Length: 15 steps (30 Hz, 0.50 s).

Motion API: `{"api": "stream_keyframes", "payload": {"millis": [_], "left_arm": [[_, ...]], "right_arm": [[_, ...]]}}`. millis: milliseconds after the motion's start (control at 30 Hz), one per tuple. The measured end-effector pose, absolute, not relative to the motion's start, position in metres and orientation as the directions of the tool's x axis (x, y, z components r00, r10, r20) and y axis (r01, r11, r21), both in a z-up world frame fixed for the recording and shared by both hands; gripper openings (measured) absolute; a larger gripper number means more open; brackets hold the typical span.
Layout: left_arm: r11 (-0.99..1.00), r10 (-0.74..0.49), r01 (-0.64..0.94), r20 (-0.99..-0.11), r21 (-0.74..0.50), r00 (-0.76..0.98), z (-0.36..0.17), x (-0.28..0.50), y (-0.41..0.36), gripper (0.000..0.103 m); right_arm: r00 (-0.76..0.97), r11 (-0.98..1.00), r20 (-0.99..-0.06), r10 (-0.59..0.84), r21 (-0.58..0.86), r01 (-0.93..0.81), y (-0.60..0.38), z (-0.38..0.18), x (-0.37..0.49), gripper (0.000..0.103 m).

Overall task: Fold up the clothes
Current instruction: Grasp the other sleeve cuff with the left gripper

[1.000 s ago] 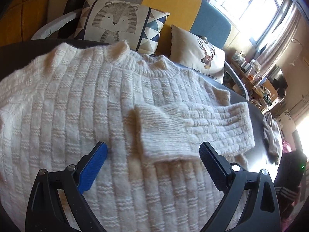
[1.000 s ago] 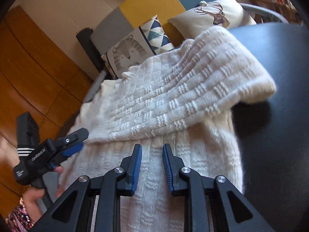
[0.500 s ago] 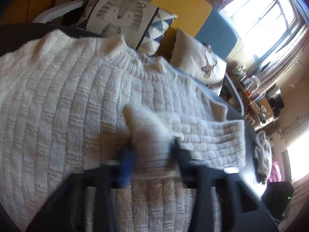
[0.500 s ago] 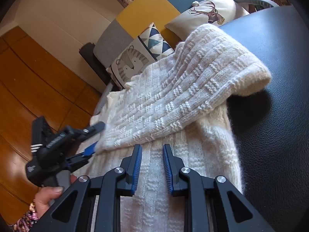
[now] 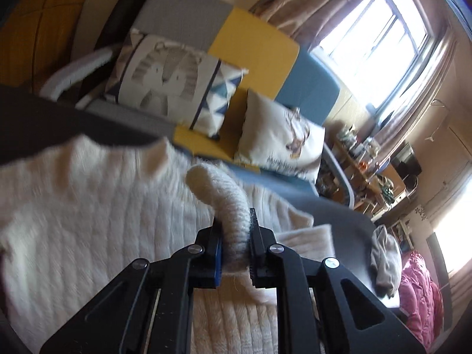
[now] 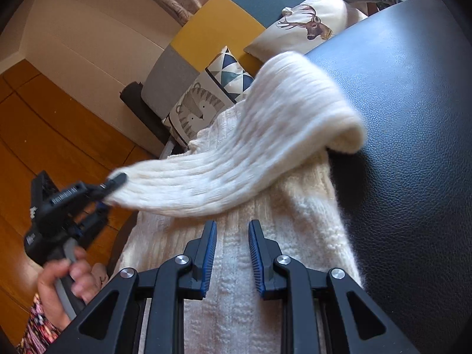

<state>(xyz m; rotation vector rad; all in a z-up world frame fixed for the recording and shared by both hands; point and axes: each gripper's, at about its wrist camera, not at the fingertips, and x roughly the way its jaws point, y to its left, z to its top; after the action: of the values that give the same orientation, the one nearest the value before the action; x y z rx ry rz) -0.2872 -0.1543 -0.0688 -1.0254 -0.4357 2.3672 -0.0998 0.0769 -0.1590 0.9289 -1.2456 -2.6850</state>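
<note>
A cream knit sweater (image 5: 103, 206) lies spread on the black table (image 6: 413, 118). My left gripper (image 5: 234, 221) pinches the cuff of its sleeve (image 5: 218, 194); the jaws are closing, with the pads pressing on the wool. In the right wrist view the left gripper (image 6: 110, 193), held by a hand (image 6: 59, 283), lifts the sleeve (image 6: 250, 153) clear of the sweater body (image 6: 236, 265), so it arcs up from its fold at the right. My right gripper (image 6: 231, 227) stays low over the sweater's lower part, its jaws a little apart and nothing pinched between them.
Behind the table stands a grey, yellow and blue sofa with a tiger cushion (image 5: 174, 76) and a deer cushion (image 5: 280, 138). A grey garment (image 5: 383, 259) lies at the table's right edge, and a pink cloth (image 5: 419, 295) lies beyond it. Wooden floor is at the left.
My left gripper went from wide open around the sleeve cuff to shut on it and has lifted it up off the sweater. The right gripper has stayed in place.
</note>
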Motion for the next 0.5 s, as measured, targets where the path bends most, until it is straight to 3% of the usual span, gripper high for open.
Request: {"api": "stream_keyframes", "payload": {"millis": [333,500], "left_arm": [[-0.812,0.570,-0.283,-0.593,-0.510,-0.568,-0.080,-0.291,-0.186,0.014],[-0.821,0.557,-0.268,-0.603,-0.504,-0.571,-0.088,-0.291,-0.192,0.014]], "right_arm": [[-0.812,-0.691,-0.531,-0.244,0.682,-0.238,0.081,-0.149,-0.101,0.018],[-0.809,-0.675,-0.531,-0.251,0.695,-0.247,0.096,-0.143,-0.105,0.009]]}}
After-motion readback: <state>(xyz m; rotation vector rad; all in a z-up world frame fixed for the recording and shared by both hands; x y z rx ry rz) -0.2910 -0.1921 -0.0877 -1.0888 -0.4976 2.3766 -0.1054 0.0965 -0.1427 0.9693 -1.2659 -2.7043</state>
